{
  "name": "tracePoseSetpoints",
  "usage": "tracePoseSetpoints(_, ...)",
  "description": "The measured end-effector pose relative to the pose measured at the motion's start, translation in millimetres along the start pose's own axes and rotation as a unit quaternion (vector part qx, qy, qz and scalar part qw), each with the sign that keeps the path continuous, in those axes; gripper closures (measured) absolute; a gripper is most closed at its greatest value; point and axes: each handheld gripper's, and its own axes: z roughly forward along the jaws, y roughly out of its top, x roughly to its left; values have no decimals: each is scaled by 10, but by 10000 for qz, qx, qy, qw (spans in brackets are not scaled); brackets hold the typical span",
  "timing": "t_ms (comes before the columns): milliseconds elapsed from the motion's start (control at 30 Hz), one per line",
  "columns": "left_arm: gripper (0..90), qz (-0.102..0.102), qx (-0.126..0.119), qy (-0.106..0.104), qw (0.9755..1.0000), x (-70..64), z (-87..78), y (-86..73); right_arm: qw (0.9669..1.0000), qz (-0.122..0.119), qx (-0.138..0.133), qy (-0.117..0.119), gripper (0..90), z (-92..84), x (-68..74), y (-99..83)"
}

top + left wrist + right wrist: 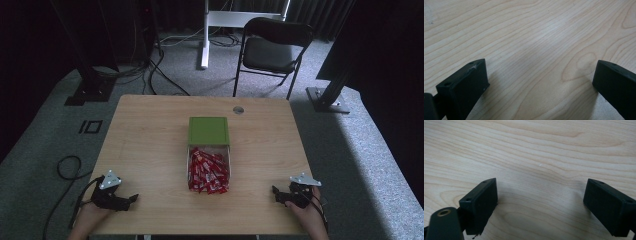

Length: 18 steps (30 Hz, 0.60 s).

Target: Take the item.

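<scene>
Over bare table [529, 37], both grippers' fingers [464, 87] spread wide, empty.

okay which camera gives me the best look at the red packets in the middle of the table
The high view. It shows the red packets heaped in a clear tray just in front of the green box, midway between the two grippers. The left and right gripper views look down at bare wood between open jaws, away from the packets.
</scene>
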Motion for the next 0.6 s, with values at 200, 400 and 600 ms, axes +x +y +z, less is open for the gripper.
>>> tracePoseSetpoints(200, 7, 30, 6, -22, 10000, 5, -1, -1, 10000, 45, 7, -49, 119, -3, -13, -2)
tracePoseSetpoints(400, 7, 39, 3, -35, 10000, 7, -2, -2, 9998, 149, -13, -148, 130, -34, -74, -31)
tracePoseSetpoints(600, 7, 40, 4, -36, 10000, 8, -2, -2, 9998, 143, 1, -147, 120, -32, -82, -30)
